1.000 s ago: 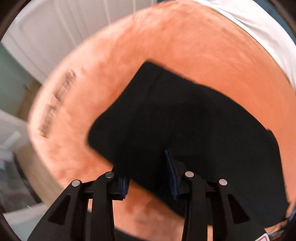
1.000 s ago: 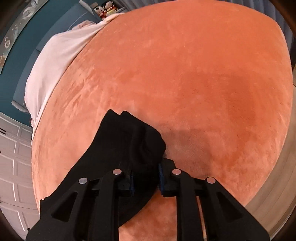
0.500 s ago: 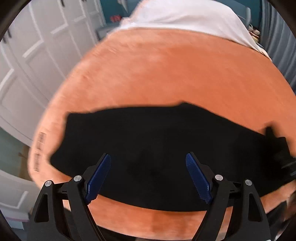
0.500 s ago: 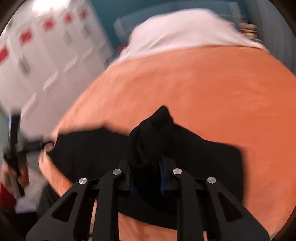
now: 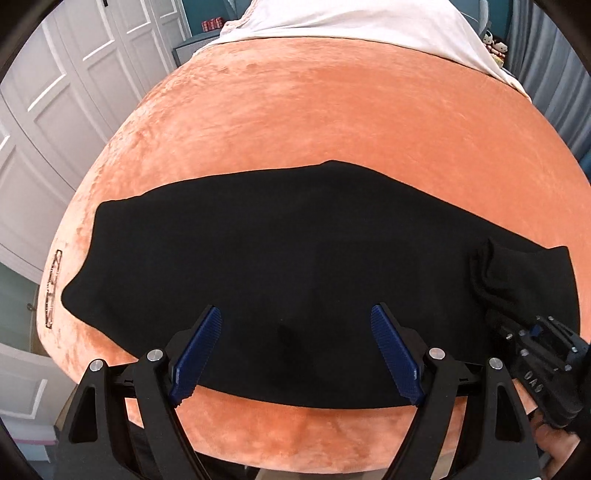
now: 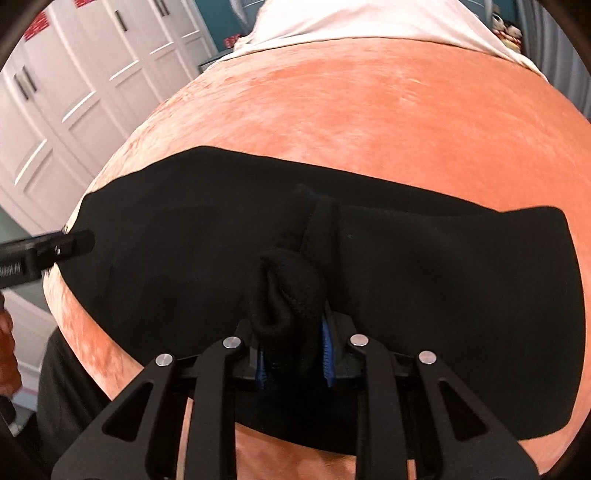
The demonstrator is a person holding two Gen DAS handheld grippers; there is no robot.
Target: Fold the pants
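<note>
Black pants (image 5: 295,258) lie in a long flat band across the near edge of an orange plush bedcover (image 5: 332,110). My left gripper (image 5: 295,310) hovers over their middle, jaws wide open, nothing between the blue pads (image 5: 199,347). At the pants' right end a bunched fold (image 6: 291,280) stands up, and my right gripper (image 6: 291,332) is shut on it. In the left wrist view the fold (image 5: 495,273) rises just in front of the right gripper's black body (image 5: 535,354). One finger of the left gripper (image 6: 74,240) pokes in at the left of the right wrist view.
A white sheet (image 5: 369,22) covers the far end of the bed. White panelled wardrobe doors (image 5: 55,110) stand close along the left side. Grey curtains (image 5: 554,74) hang at the right. A person's hand (image 5: 554,450) holds the right gripper's handle.
My left gripper has let go of the pants and opened wide. Both views have swung round; the pants now lie spread lengthwise. The right gripper kept its hold on the bunched fold.
</note>
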